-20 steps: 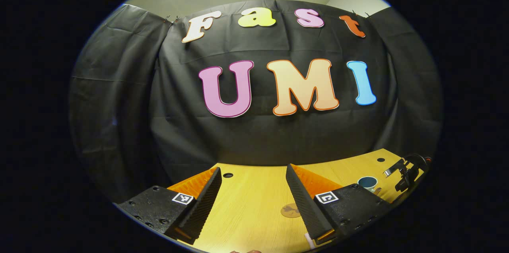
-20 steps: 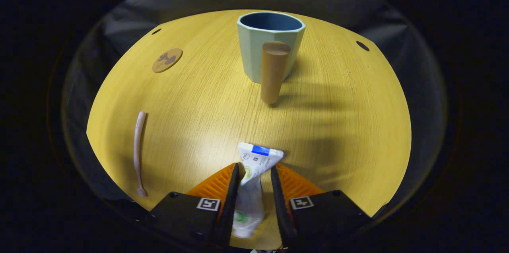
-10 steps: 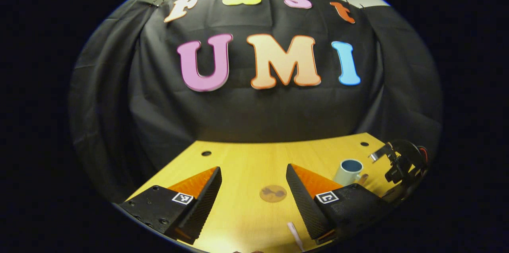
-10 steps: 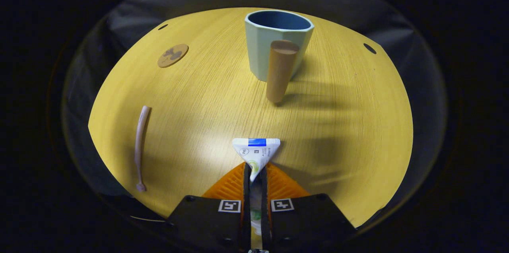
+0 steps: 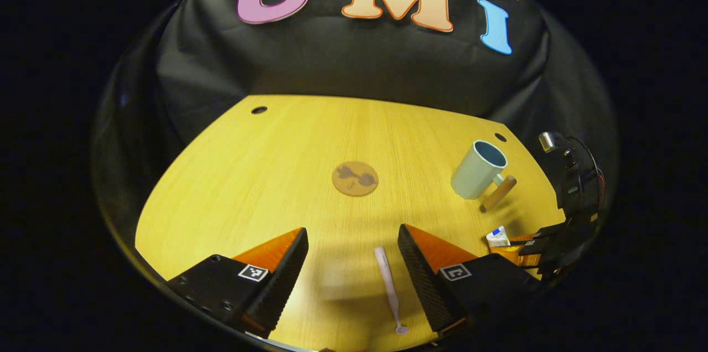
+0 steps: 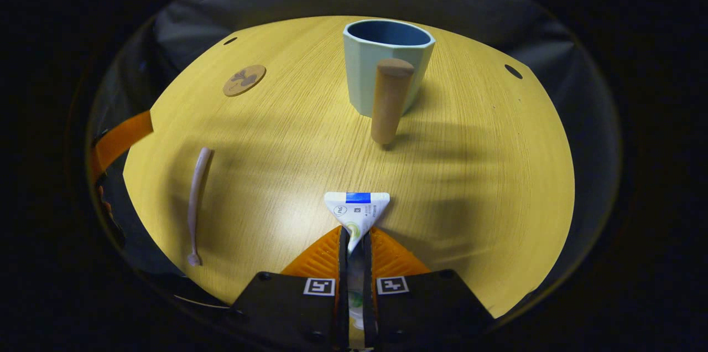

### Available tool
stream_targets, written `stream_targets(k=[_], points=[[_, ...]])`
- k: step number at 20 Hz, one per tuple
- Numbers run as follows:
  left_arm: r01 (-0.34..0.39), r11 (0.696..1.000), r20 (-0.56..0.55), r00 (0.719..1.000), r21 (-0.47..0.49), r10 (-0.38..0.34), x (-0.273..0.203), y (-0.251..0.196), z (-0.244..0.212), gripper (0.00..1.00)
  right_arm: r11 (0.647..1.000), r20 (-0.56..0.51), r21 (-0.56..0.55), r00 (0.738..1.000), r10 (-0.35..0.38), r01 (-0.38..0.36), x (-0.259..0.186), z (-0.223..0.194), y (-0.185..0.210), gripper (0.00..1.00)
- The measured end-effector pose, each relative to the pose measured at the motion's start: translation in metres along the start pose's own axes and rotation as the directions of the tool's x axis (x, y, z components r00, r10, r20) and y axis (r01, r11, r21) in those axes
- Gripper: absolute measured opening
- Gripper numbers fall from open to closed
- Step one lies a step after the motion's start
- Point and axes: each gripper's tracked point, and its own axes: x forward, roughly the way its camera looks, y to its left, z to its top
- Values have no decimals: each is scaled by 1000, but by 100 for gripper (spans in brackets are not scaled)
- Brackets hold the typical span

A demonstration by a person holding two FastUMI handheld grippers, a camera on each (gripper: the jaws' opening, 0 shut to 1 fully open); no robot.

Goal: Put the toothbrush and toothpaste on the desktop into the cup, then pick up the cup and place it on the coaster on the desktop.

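Pinching toothpaste [image 6: 357, 212], right gripper [image 6: 354, 241] jaws closed; left gripper [image 5: 351, 252] jaws wide, toothbrush [image 5: 389, 288] between; cup [image 6: 387, 72] ahead.

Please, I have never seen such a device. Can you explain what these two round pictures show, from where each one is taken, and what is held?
A person holds one two-finger claw in each hand; a camera rides on each and looks along its fingers. In the left gripper view, the left claw hangs open over the yellow table, with the pale toothbrush lying between its fingers. Beyond lie a round coaster and a light green cup with a wooden handle. In the right gripper view, the right claw is shut on the toothpaste tube, still low near the table, in front of the cup.
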Motion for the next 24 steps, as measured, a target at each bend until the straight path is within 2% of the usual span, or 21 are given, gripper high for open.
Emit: stream_targets(k=[1, 6, 12, 15, 16, 20, 22, 24], points=[[5, 1000, -38, 999, -1, -5, 6, -2, -10, 96, 1000, 2, 2, 1000, 1, -1, 0, 1, 0, 13], [27, 999, -214, 976, -19, -30, 22, -16, -46, 96, 1000, 28, 24, 1000, 10, -11, 0, 1, 0, 13], [21, 996, -386, 922, 81, 12, 28, -12, -80, 96, 999, 56, 40, 998, 22, -25, 0, 1, 0, 13], [12, 990, -417, 907, 143, 49, 31, -10, -87, 96, 998, 74, 52, 997, 33, -37, 1, 1, 0, 13], [14, 989, -412, 910, 148, 48, 32, -13, -84, 95, 998, 78, 56, 996, 37, -42, 1, 1, 0, 13], [10, 989, -456, 888, 150, 60, 34, -16, -86, 94, 996, 82, 67, 995, 52, -58, 1, 1, 0, 13], [11, 989, -483, 874, 145, 61, 35, -19, -86, 92, 996, 82, 65, 995, 55, -60, 1, 1, 0, 13], [43, 985, -498, 866, 168, 47, 35, -26, -87, 83, 996, 84, 60, 995, 57, -63, 1, 1, 0, 13]])
